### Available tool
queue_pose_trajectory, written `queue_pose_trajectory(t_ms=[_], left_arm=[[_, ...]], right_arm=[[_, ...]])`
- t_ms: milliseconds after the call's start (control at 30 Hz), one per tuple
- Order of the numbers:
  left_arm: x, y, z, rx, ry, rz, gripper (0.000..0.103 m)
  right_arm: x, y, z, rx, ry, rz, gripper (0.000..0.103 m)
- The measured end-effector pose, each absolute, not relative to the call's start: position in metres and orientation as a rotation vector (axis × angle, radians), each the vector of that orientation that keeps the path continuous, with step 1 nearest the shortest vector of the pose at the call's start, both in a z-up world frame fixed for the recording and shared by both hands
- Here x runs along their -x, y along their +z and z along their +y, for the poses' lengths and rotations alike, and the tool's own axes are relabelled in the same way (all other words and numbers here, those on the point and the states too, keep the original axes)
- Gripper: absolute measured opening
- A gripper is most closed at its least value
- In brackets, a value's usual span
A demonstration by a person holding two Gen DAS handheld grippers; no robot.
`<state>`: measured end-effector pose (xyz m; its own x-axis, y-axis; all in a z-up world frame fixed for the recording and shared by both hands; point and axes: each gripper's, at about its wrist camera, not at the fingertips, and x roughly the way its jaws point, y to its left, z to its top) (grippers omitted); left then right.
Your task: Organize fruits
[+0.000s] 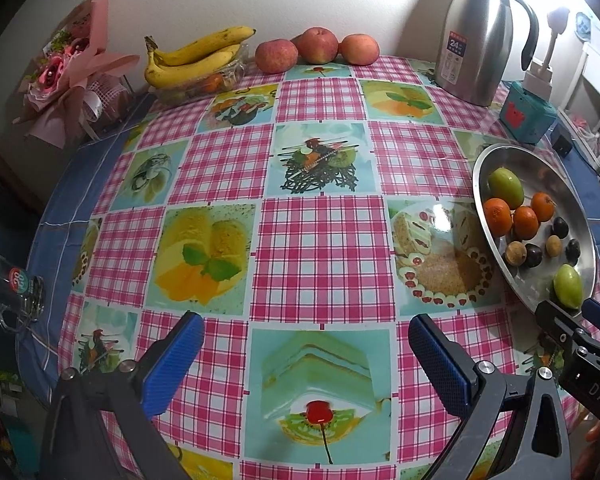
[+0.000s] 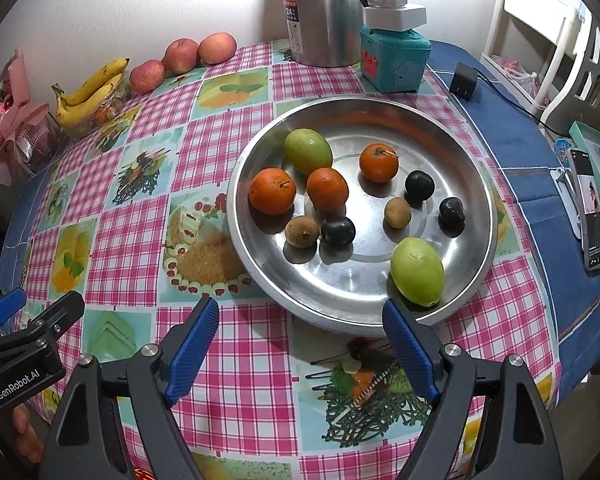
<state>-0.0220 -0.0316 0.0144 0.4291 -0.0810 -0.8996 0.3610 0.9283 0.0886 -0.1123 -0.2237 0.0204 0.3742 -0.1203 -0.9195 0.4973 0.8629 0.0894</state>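
Round table under a pink-gingham oilcloth with printed dessert panels, blue cloth showing at the rim from 7 to 9 o'clock in the left wrist view and 1 to 4 o'clock in the right. Centre of the cloth is bare pattern, wide open.

Tall brushed-steel vacuum jug with black handle stands at the far edge, 1 o'clock, wall just behind. Teal plastic box just beside it.

Large round stainless-steel tray sits toward the near right edge; its near rim lies just ahead of the right gripper, whose blue-padded jaws stand wide apart, holding nothing. Right fingertip nearly touches the rim at 5 o'clock.

Left gripper hovers over bare cloth, jaws likewise spread and empty; tray at its 2 o'clock.

Bunch of yellow bananas on a clear container at the far edge, 11 o'clock. Three red-pink apples in a row against the wall at 12.

In the tray: two green oval fruits, one at 10 o'clock, one against the near wall at 5. Three small oranges across the upper half. Three dark round plums and two brown longan-like fruits, loosely scattered mid-tray, gaps between most.

Pink wrapped bouquet off the table's left edge.
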Motion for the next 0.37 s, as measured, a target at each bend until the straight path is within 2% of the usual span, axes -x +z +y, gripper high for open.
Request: queue_pose_trajectory(t_ms=[367], left_arm=[[0.024,0.023,-0.025,-0.242,-0.281,1.058,0.103]], right_arm=[[0.112,0.02,-0.224,-0.386,-0.406,1.126,0.084]])
